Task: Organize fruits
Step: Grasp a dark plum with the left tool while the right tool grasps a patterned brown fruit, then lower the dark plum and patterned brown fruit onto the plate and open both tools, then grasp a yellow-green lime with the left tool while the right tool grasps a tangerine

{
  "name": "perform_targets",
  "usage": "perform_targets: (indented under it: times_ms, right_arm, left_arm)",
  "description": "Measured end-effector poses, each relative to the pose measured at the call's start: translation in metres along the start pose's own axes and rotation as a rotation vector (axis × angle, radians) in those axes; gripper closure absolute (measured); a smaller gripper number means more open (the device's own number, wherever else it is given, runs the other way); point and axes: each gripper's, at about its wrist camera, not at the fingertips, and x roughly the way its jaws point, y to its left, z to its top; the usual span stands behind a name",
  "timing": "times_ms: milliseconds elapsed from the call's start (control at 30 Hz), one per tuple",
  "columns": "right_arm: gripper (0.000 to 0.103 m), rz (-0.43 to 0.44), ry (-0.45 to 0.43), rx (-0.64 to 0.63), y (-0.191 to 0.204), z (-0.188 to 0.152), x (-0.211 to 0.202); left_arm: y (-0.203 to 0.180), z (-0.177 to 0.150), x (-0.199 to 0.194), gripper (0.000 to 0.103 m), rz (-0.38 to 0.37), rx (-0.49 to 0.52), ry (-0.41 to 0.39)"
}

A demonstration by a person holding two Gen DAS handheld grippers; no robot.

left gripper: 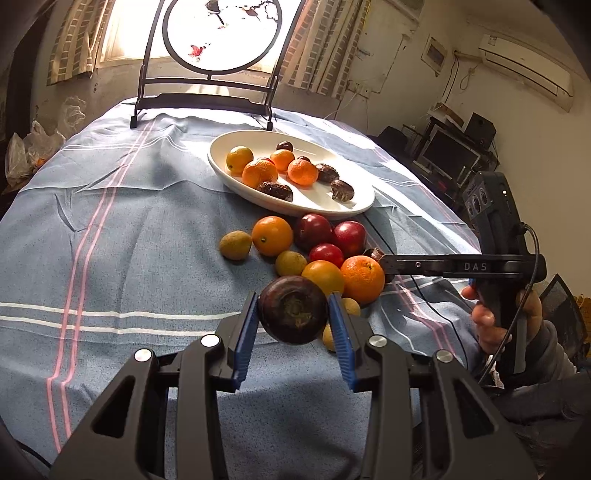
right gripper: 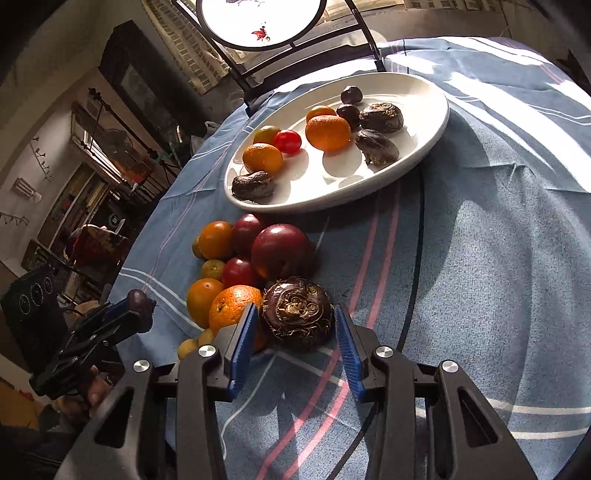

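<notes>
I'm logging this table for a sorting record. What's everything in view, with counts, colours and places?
plate: one, white, far side of cloth
citrus: four, orange, on plate
tomato: one, red, on plate
dark fruits: five, brown-black, on plate
oranges: three, orange, piled beside plate
red fruits: three, dark red, in pile
small fruits: at least four, yellow-green, pile's edges
tablecloth: one, blue, pink and white stripes
round screen: one, white, black stand, table's far end
left gripper: black, blue pads, shut on smooth water chestnut
right gripper: same colours, shut on hairy water chestnut
</notes>
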Motion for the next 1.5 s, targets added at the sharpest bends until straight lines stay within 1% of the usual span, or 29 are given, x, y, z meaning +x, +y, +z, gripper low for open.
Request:
perform_targets:
  times_ms: [67, 200, 300, 400, 500, 633, 700, 733, 767, 833, 867, 900, 967, 1067, 1133, 1233, 1367, 1400, 1433, 1467, 1500]
  right_arm:
    - [0.062, -0.015, -0.031, -0.024, 0.006, -0.003, -0.005]
    - [0.062, -0.038, -0.124, -0.078, 0.018, 0.0, -0.031]
    - [0.062, -0.066, -0.182, -0.077, 0.018, 0.019, -0.047]
    - [0.062, -0.12, -0.217, -0.08, 0.016, 0.047, -0.052]
    - [0.062, -0.174, -0.221, -0.071, 0.009, 0.075, -0.044]
    - [0.061, -0.222, -0.198, -0.061, -0.001, 0.103, -0.022]
    - [0.06, -0.242, -0.191, -0.068, -0.004, 0.111, -0.013]
    - [0.054, -0.251, -0.197, -0.066, -0.005, 0.112, -0.011]
    - [0.052, -0.257, -0.206, -0.061, -0.006, 0.113, -0.012]
    - [0.051, -0.25, -0.216, -0.064, -0.004, 0.109, -0.017]
    - [0.051, -0.245, -0.219, -0.076, -0.001, 0.104, -0.021]
    - [0.051, -0.246, -0.221, -0.092, 0.003, 0.098, -0.025]
    - [0.051, -0.243, -0.214, -0.122, 0.01, 0.082, -0.032]
    - [0.051, -0.212, -0.185, -0.152, 0.018, 0.049, -0.04]
    - [0.051, -0.192, -0.168, -0.162, 0.022, 0.028, -0.042]
    - [0.051, -0.189, -0.156, -0.163, 0.025, 0.0, -0.043]
    - [0.051, -0.179, -0.138, -0.154, 0.03, -0.02, -0.038]
    - [0.051, -0.181, -0.136, -0.158, 0.032, -0.022, -0.036]
    - [0.051, -0.187, -0.134, -0.162, 0.034, -0.023, -0.034]
    - [0.051, -0.194, -0.131, -0.166, 0.037, -0.023, -0.031]
    - [0.051, -0.195, -0.128, -0.17, 0.038, -0.023, -0.029]
  left_arm:
    - [0.001, 0.001, 0.0, 0.066, 0.0, -0.002, -0.002]
    - [0.0, 0.013, -0.002, 0.066, -0.001, 0.011, -0.01]
    - [-0.004, 0.034, 0.004, 0.066, -0.006, 0.039, -0.008]
    - [-0.013, 0.061, 0.023, 0.066, -0.008, 0.066, 0.003]
    - [-0.026, 0.086, 0.051, 0.066, -0.001, 0.103, 0.025]
    - [-0.041, 0.109, 0.094, 0.066, 0.013, 0.14, 0.07]
    - [-0.044, 0.116, 0.114, 0.065, 0.018, 0.15, 0.103]
    - [-0.043, 0.118, 0.122, 0.062, 0.039, 0.151, 0.113]
    - [-0.041, 0.12, 0.126, 0.059, 0.05, 0.144, 0.115]
    - [-0.034, 0.121, 0.123, 0.056, 0.046, 0.119, 0.105]
    - [-0.032, 0.12, 0.116, 0.05, 0.044, 0.113, 0.091]
    - [-0.031, 0.117, 0.106, 0.047, 0.05, 0.117, 0.072]
    - [-0.03, 0.107, 0.084, 0.039, 0.065, 0.143, 0.041]
    - [-0.032, 0.081, 0.052, 0.037, 0.081, 0.206, 0.035]
    - [-0.033, 0.06, 0.035, 0.037, 0.075, 0.237, 0.051]
    - [-0.038, 0.026, 0.019, 0.037, 0.052, 0.268, 0.089]
    - [-0.05, -0.01, 0.023, 0.037, 0.064, 0.319, 0.134]
    - [-0.052, -0.015, 0.027, 0.039, 0.067, 0.322, 0.142]
    - [-0.052, -0.018, 0.031, 0.044, 0.067, 0.316, 0.149]
    - [-0.052, -0.019, 0.035, 0.048, 0.058, 0.303, 0.154]
    - [-0.051, -0.019, 0.036, 0.052, 0.048, 0.29, 0.144]
